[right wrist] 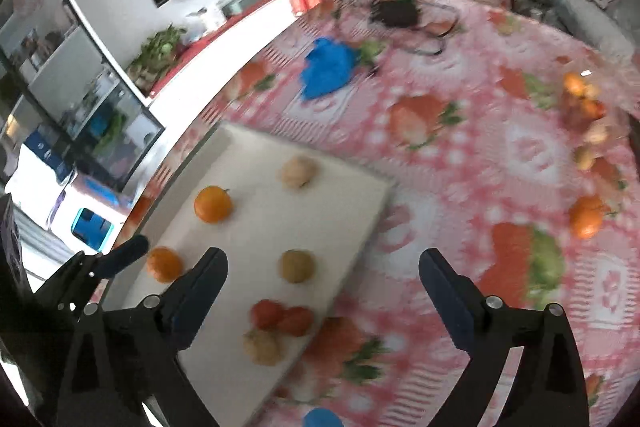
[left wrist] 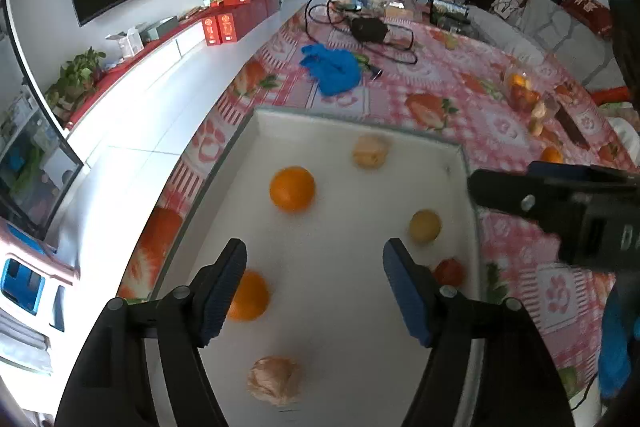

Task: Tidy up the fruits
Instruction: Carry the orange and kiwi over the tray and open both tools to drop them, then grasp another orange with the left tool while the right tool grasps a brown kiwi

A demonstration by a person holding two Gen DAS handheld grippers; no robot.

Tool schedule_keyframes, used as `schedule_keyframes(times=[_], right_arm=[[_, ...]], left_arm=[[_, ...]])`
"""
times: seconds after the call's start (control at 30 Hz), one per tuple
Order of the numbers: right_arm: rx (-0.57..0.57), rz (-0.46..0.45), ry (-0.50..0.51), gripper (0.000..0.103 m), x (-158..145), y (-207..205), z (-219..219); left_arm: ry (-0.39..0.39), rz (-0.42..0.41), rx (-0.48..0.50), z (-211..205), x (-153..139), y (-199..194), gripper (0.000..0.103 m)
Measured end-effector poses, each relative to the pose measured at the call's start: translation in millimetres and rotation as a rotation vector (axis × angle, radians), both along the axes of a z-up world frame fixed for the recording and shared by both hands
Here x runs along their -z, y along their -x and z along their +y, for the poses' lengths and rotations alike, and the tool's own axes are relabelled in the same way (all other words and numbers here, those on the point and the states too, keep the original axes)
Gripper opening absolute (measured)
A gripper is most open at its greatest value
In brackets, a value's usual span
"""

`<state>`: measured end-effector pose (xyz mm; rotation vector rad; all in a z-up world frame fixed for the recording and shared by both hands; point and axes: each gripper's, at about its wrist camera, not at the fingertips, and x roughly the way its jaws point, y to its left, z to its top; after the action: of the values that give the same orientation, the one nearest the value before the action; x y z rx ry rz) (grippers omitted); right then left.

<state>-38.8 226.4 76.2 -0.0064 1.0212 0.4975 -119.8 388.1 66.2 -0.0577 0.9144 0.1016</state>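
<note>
A white tray (left wrist: 352, 121) lies on the pink patterned tablecloth. It holds two oranges (left wrist: 292, 189), two pale peeled fruits (left wrist: 370, 151), a yellowish fruit (left wrist: 425, 225) and red fruit (left wrist: 449, 271). My left gripper (left wrist: 316, 255) is open above the tray's bare middle, and one orange (left wrist: 248, 295) peeks out behind its left finger. My right gripper (right wrist: 323, 259) stands wide open over the tray's (right wrist: 248, 235) right edge. The yellowish fruit (right wrist: 296, 265) shows between its fingers, untouched. Two red fruits (right wrist: 282, 315) lie nearer.
Loose fruit lies on the cloth to the right: an orange (right wrist: 586, 217) and a small pile (right wrist: 584, 99). A blue cloth (left wrist: 332, 69) and a black pouch with cables (left wrist: 368, 29) lie beyond the tray. The table edge runs along the tray's left side.
</note>
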Motion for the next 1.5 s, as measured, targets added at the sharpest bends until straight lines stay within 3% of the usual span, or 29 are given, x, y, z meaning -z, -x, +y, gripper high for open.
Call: schedule_keyframes(times=[0.2,0.47,0.73,0.77,0.83,1.0,1.03,1.07,1.13,1.2,1.5], right_arm=[[0.176,-0.047,0.053,0.097,-15,-33,-81],[0.463,0.064,0.002,0.097,10,-86,-200],[0.448,0.070,0.065,0.096,34,-123,-205],[0.440,0.067,0.067,0.093,37,-129,-202],[0.426,0.081,0.061,0.071,45,-138,-197],[0.425,0.075,0.067,0.070,56,-153,-191],[0.418,0.067,0.074,0.065,56,-155,-189],[0.414,0.060,0.083,0.059,56,-156,-188],[0.409,0.045,0.108,0.035,56,-156,-187],[0.392,0.038,0.104,0.027,56,-155,-188],[0.410,0.024,0.025,0.027,43,-101,-249]], left_arm=[[0.030,-0.047,0.066,-37,-21,-8,0.079],[0.063,-0.027,0.226,-107,-22,-17,0.079],[0.069,0.049,0.271,-142,2,-36,0.079],[0.069,0.056,0.273,-144,4,-38,0.079],[0.065,0.068,0.276,-149,7,-43,0.079],[0.059,0.078,0.285,-157,8,-57,0.079],[0.058,0.078,0.288,-160,8,-61,0.079],[0.057,0.079,0.291,-163,8,-64,0.079],[0.054,0.077,0.298,-170,6,-71,0.079],[0.055,0.075,0.308,-178,6,-77,0.079],[0.093,0.041,0.348,-232,12,-119,0.079]])
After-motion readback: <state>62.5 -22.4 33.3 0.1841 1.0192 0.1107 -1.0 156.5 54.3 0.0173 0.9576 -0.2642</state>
